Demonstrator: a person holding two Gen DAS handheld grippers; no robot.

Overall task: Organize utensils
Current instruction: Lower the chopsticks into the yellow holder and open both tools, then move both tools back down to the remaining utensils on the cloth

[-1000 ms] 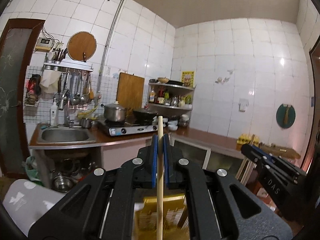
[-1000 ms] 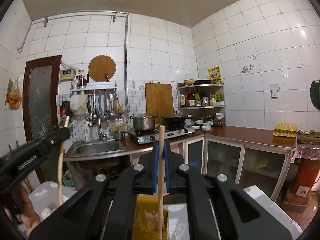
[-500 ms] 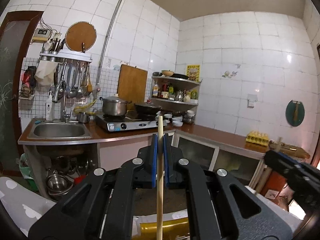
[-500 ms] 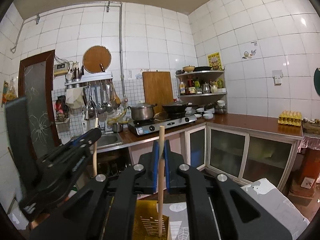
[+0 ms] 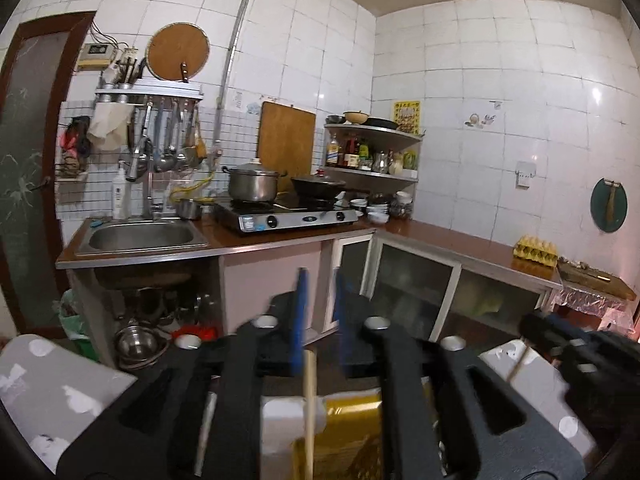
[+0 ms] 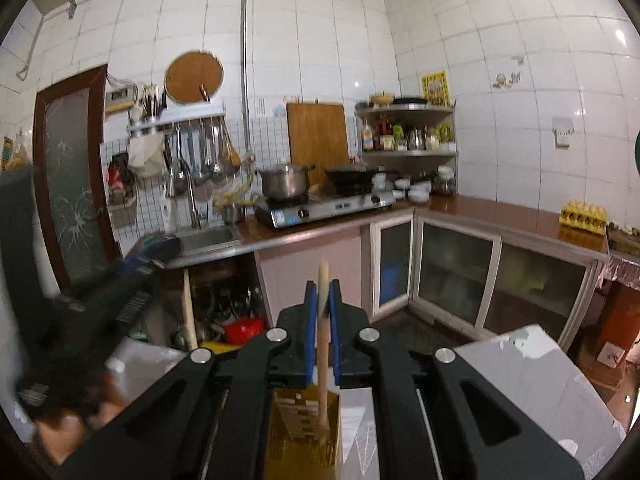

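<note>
Left gripper (image 5: 319, 320): jaws have just been opening, now standing spread; its chopstick (image 5: 309, 400) is sitting loose between them, tip dropped low, over the yellow holder (image 5: 352, 432). Blurred, so contact with the left pad is hard to call. Right gripper (image 6: 321, 334): jaws have just been easing apart slightly, with the second chopstick (image 6: 323, 344) between them, lower end going into the yellow holder (image 6: 306, 432) below.
</note>
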